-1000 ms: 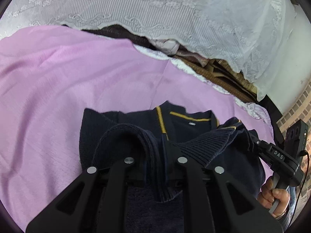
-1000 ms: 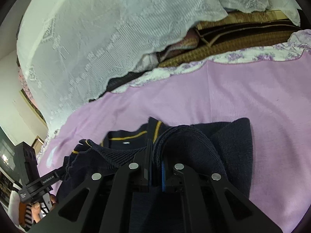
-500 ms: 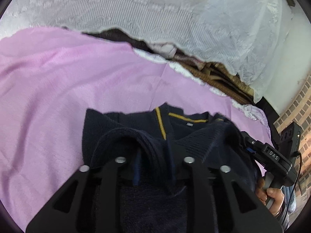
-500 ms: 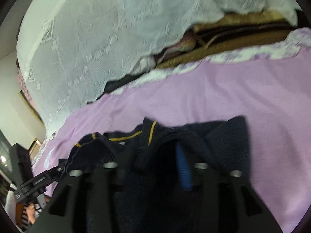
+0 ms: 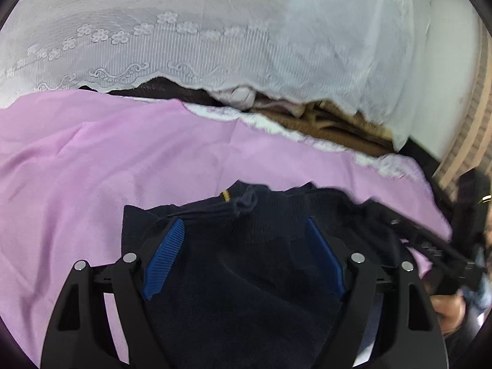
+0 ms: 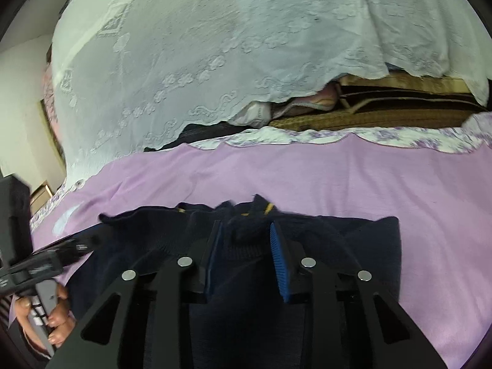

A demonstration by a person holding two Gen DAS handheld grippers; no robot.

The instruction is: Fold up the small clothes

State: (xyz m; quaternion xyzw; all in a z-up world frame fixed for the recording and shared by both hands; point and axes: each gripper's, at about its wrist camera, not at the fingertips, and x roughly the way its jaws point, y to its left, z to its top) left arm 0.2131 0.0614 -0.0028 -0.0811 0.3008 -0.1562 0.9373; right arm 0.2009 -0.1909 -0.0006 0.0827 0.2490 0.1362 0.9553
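We see a dark navy knitted sweater (image 5: 246, 264) lying on a pink sheet (image 5: 129, 160) that covers the bed, folded over on itself so that only a short bit of yellow trim (image 5: 226, 196) peeps out at its far edge. Our left gripper (image 5: 246, 230) hangs just over the garment with its jaws spread wide, both blue pads (image 5: 164, 253) showing and nothing between them but the knit lying underneath. Our right gripper (image 6: 246, 236) is parted too, though less widely; a bunched lump of the sweater (image 6: 338, 246) sits in the gap between its blue pads (image 6: 279, 264) (whether either pad touches the wool we cannot tell). In the right wrist view the sweater spreads across the pink sheet (image 6: 338, 178) from the left gripper (image 6: 61, 252) at the left edge to a squared corner on the right. The hand (image 6: 46, 313) around that gripper's handle shows at the lower left. Beyond the sheet, a flowered border (image 6: 307, 136) runs along its far edge, and a white lace cloth (image 5: 215, 30) drapes over brown woven mats (image 6: 384, 113) stacked behind.
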